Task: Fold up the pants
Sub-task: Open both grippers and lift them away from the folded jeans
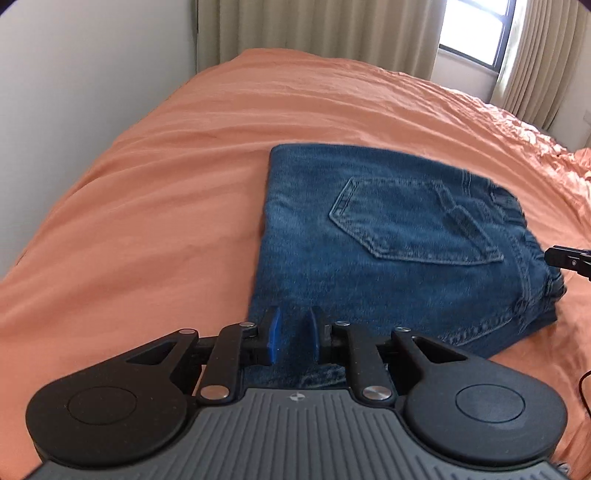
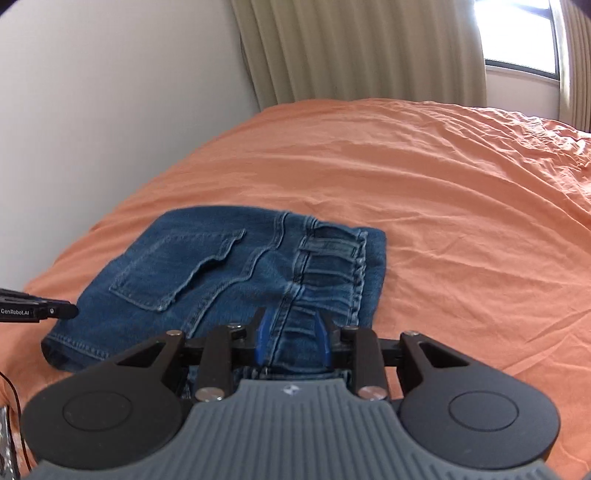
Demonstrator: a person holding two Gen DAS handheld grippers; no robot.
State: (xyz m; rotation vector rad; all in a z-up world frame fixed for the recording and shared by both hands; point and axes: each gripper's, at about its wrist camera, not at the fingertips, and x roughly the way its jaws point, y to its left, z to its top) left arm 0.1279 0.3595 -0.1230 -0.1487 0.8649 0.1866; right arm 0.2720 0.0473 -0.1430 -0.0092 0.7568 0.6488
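Note:
The blue jeans point(image 1: 388, 243) lie folded into a compact rectangle on the orange bed sheet point(image 1: 166, 206), back pocket up. My left gripper point(image 1: 293, 338) hovers at the jeans' near left edge, its blue pads a little apart with denim showing between them. In the right wrist view the jeans point(image 2: 207, 280) lie with the waistband to the right. My right gripper point(image 2: 291, 341) is at the near edge by the waistband, jaws apart with a fold of denim between the fingers. The right gripper's tip point(image 1: 565, 258) shows at the left wrist view's right edge.
The bed sheet point(image 2: 443, 221) stretches wide and wrinkled to the right and back. A white wall point(image 2: 110, 110) runs along the left side. Beige curtains point(image 2: 351, 48) and a bright window point(image 2: 517, 33) are behind the bed. A thin cable point(image 1: 583, 391) hangs at the right.

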